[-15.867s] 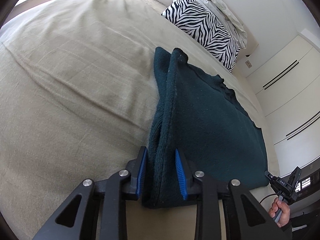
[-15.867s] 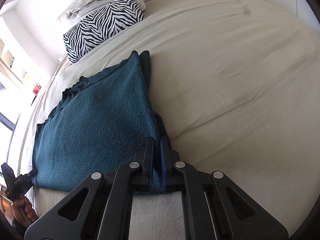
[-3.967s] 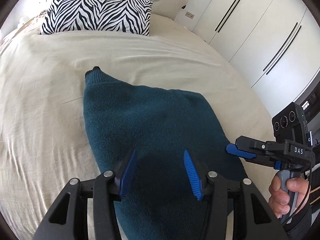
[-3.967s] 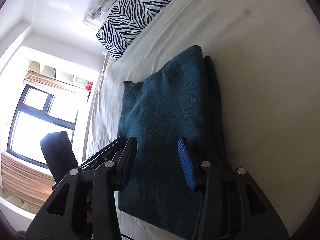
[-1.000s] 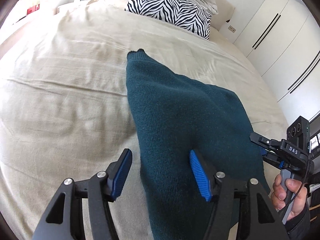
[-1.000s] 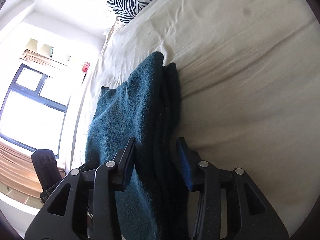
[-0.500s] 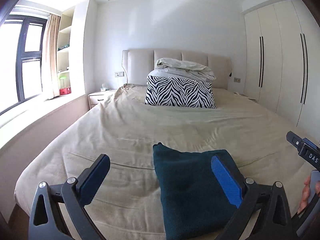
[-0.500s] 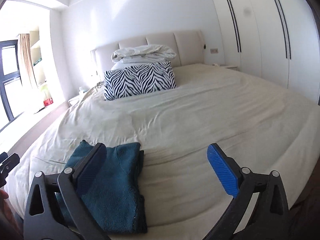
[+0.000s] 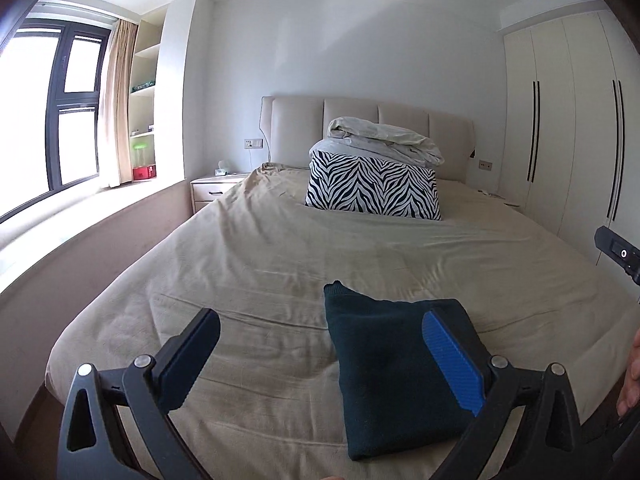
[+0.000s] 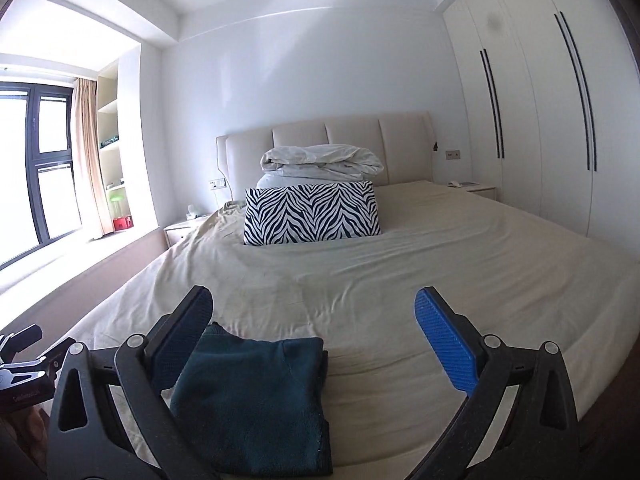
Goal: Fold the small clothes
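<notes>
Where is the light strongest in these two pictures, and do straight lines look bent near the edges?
Left wrist view: the window at the left is overexposed to white, and the wardrobe doors bow with the fisheye. Right wrist view: the window glares again, the ceiling edge curves, and the folded teal garment stays dark but sharp.

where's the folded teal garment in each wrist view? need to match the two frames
Left wrist: folded teal garment lies lower right of centre on the bed, partly behind the blue right finger.
Right wrist: it lies lower left of centre, beside the left finger.
Shared landmark: zebra pillow near the headboard.
</notes>
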Demonstrator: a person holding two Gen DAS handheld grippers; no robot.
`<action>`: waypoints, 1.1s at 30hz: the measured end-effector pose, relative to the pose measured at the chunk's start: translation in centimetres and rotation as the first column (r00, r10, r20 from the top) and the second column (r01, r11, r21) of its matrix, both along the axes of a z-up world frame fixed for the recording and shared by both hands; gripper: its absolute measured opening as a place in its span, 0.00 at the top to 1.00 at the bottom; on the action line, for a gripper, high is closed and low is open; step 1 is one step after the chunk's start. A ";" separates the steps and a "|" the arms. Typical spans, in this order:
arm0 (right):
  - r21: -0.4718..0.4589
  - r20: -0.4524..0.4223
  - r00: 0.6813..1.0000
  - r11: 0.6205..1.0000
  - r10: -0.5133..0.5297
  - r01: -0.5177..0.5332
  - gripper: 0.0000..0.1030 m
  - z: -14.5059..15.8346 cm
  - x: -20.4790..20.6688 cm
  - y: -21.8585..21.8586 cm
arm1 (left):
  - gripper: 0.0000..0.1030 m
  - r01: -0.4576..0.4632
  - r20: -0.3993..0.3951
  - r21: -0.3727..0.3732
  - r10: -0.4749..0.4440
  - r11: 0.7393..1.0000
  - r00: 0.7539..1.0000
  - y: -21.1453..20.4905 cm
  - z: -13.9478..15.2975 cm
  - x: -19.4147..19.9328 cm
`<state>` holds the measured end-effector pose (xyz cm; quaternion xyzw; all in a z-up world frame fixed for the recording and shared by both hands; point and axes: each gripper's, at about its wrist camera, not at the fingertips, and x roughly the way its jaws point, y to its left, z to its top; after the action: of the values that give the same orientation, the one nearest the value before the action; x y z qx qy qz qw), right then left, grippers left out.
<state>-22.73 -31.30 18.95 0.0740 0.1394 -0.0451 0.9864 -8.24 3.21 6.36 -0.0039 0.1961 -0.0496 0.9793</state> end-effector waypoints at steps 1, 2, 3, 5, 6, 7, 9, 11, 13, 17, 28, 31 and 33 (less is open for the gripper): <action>-0.005 -0.013 1.000 1.000 0.003 -0.003 0.00 -0.3 -0.1 0.4 | 0.00 0.003 -0.013 -0.001 -0.003 1.000 1.000 0.0 -0.3 0.1; -0.011 -0.038 0.999 1.000 0.008 -0.008 0.00 -0.7 0.0 0.7 | 0.00 0.002 -0.033 0.000 -0.002 1.000 0.999 0.0 -0.8 0.3; -0.021 -0.080 0.997 1.000 0.005 -0.007 0.00 -1.3 0.4 1.1 | 0.00 0.001 -0.060 0.001 -0.001 1.000 0.998 0.0 -1.2 0.5; -0.012 -0.174 0.985 1.000 0.009 -0.011 0.00 -2.7 1.2 1.4 | 0.00 0.013 -0.117 -0.002 -0.013 1.000 0.993 -0.2 -2.2 1.0; 0.005 -0.220 0.975 1.000 0.015 -0.014 0.00 -3.8 1.8 1.2 | 0.00 0.022 -0.140 -0.006 -0.023 1.000 0.990 -0.4 -2.7 1.1; 0.019 -0.262 0.965 1.000 0.013 -0.008 0.00 -4.6 2.1 1.2 | 0.00 0.030 -0.163 -0.014 -0.032 0.999 0.986 -0.6 -3.2 1.2; 0.040 -0.334 0.943 0.999 0.008 0.006 0.00 -6.4 3.0 0.9 | 0.00 0.042 -0.216 -0.035 -0.048 0.999 0.975 -0.8 -4.2 1.5; 0.039 -0.392 0.920 0.999 -0.003 0.020 0.00 -7.9 3.8 0.7 | 0.00 0.043 -0.253 -0.025 -0.048 0.999 0.966 -1.3 -5.2 1.6; 0.031 -0.439 0.898 0.999 -0.017 0.034 0.00 -9.5 4.6 0.5 | 0.00 0.032 -0.292 0.025 -0.023 0.999 0.956 -1.9 -6.3 1.8; 0.030 -0.497 0.868 0.999 -0.023 0.044 0.00 -11.8 5.3 0.3 | 0.00 0.013 -0.358 0.062 0.010 0.998 0.934 -2.2 -8.2 2.1; 0.022 -0.556 0.831 0.999 0.033 -0.024 0.00 -14.8 6.2 1.6 | 0.00 0.010 -0.421 0.051 0.012 0.999 0.907 -1.8 -10.0 2.9; 0.025 -0.568 0.822 0.999 0.045 -0.038 0.00 -15.0 6.5 1.7 | 0.00 0.005 -0.428 0.051 0.017 0.999 0.904 -1.7 -10.3 3.0; 0.023 -0.573 0.818 0.999 0.049 -0.043 0.00 -15.2 6.6 1.9 | 0.00 0.003 -0.432 0.050 0.019 0.999 0.901 -1.7 -10.4 3.0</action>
<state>-16.09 -29.38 3.73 0.0582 0.4314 -0.0408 0.8993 -5.21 1.54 -4.05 0.0085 0.4096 -0.0385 0.9114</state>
